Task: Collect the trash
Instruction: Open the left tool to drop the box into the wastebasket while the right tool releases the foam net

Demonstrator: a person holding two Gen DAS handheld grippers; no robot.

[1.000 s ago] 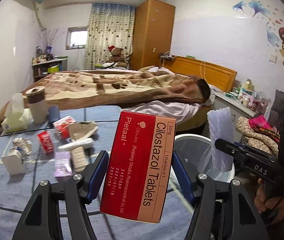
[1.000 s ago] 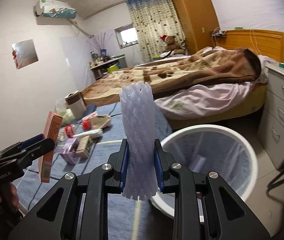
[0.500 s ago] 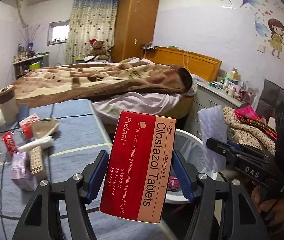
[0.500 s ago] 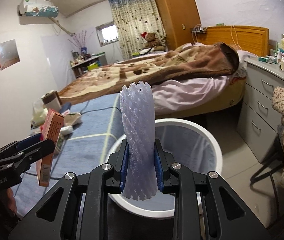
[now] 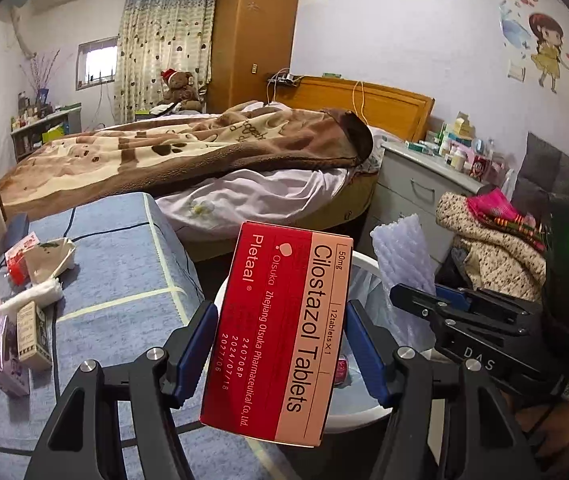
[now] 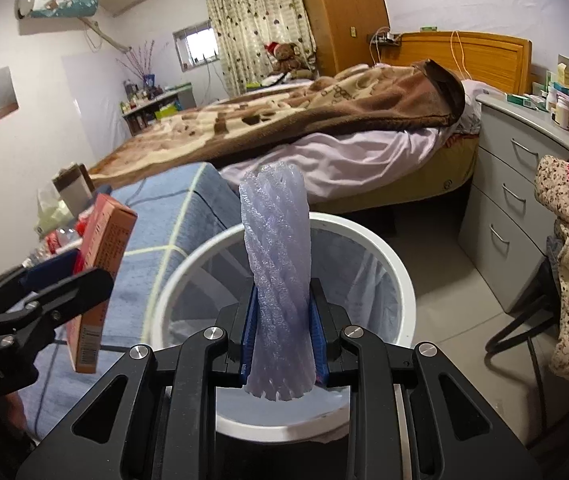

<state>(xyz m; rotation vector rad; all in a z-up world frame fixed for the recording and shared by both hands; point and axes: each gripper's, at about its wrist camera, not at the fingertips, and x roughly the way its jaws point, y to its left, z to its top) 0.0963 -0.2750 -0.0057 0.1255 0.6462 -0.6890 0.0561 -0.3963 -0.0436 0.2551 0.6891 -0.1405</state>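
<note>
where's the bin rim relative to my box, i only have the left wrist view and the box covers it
Observer: In the right wrist view the white bin stands open on the floor, and the box in the left gripper hangs beside its rim, over the blue cloth.
Operator: anything in the bin
Observer: It has a clear liner; its bottom is mostly hidden behind the foam sleeve.
Operator: is the right one over it
Observer: Yes, the right gripper grips the sleeve in front of the bin's opening.
</note>
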